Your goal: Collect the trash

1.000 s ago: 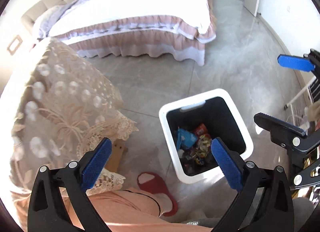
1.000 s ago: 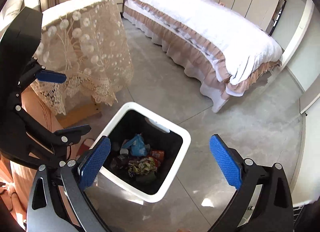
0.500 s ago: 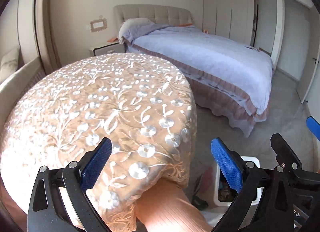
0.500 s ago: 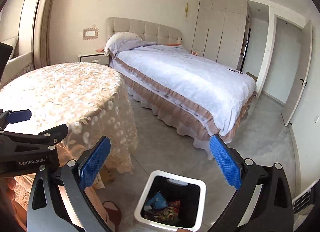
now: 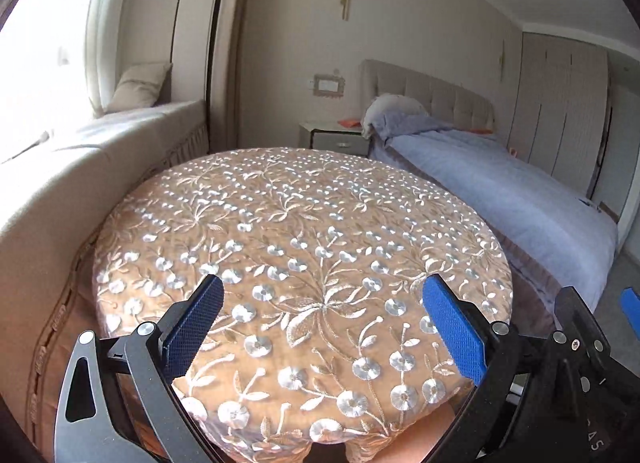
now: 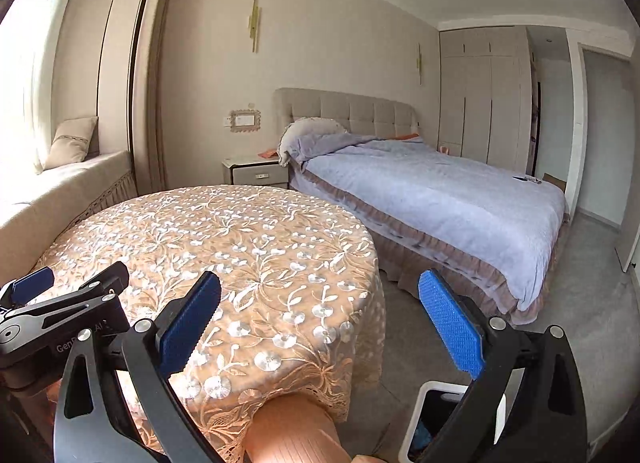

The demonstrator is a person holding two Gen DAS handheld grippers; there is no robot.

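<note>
The left gripper was held level above the round table, its blue pads spread wide with nothing between them, pointing toward twelve o'clock at the nightstand. The embroidered lace tablecloth filled the space beneath it. The right gripper was likewise released and empty, aimed past the table's edge toward the bed at about one o'clock. From the right wrist view the left gripper appeared at nine o'clock, beside and slightly ahead. The white trash bin stood on the grey floor at five o'clock, partly hidden behind the right finger, with a scrap of blue litter showing inside it.
</note>
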